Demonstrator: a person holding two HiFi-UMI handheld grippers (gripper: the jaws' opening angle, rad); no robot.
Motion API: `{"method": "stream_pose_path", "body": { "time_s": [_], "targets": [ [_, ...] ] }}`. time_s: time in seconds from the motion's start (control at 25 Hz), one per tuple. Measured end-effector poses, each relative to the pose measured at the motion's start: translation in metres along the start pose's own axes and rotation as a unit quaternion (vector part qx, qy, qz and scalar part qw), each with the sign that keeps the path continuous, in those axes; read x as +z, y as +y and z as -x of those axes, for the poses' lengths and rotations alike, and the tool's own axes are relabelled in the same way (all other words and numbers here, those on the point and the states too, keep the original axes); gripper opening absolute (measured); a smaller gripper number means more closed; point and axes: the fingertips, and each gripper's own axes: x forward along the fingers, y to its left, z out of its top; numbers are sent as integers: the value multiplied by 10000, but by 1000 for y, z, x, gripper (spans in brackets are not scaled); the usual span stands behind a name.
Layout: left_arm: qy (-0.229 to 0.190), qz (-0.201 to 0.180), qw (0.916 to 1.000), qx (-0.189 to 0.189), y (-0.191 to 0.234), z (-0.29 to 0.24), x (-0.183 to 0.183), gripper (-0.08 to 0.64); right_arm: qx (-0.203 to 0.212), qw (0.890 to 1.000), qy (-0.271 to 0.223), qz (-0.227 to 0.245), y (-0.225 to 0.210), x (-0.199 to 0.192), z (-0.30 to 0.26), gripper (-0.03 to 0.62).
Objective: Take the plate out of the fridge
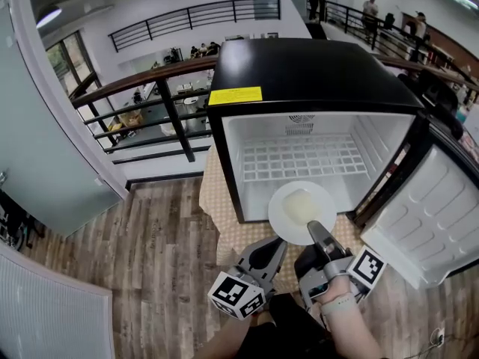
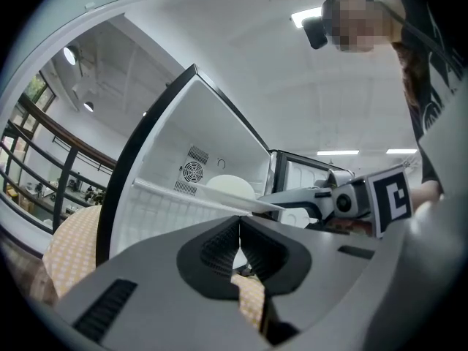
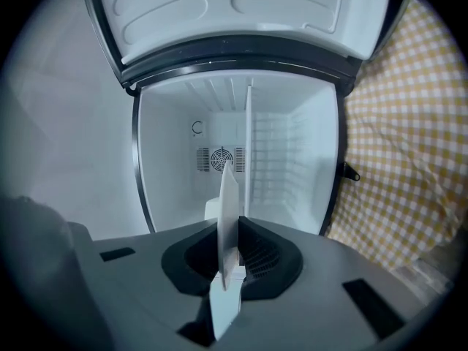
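A round white plate (image 1: 301, 209) with a pale lump on it hangs at the front opening of the small black fridge (image 1: 314, 73). My right gripper (image 1: 315, 230) is shut on its near rim. In the right gripper view the plate (image 3: 229, 203) stands edge-on between the jaws of the right gripper (image 3: 230, 262), with the white fridge interior (image 3: 285, 152) behind it. My left gripper (image 1: 278, 245) is just below and left of the plate, apart from it. In the left gripper view the left gripper (image 2: 238, 231) is shut on nothing, and the plate (image 2: 232, 189) shows beyond it.
The fridge door (image 1: 426, 215) stands open to the right. A white wire shelf (image 1: 296, 159) spans the inside. The fridge rests on a yellow checked cloth (image 1: 224, 223) over a wooden floor (image 1: 150, 260). A dark railing (image 1: 150, 88) runs behind on the left.
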Motion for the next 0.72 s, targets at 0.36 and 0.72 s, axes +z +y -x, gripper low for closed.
{"method": "stream_pose_path", "body": {
  "time_s": [0.36, 0.72],
  "targets": [
    [147, 21, 9999, 50, -16, 30, -19, 10, -95, 9999, 92, -66, -18, -23, 30, 51],
    [36, -7, 9997, 236, -14, 40, -15, 9, 67, 9993, 357, -15, -21, -36, 32, 51]
  ]
}}
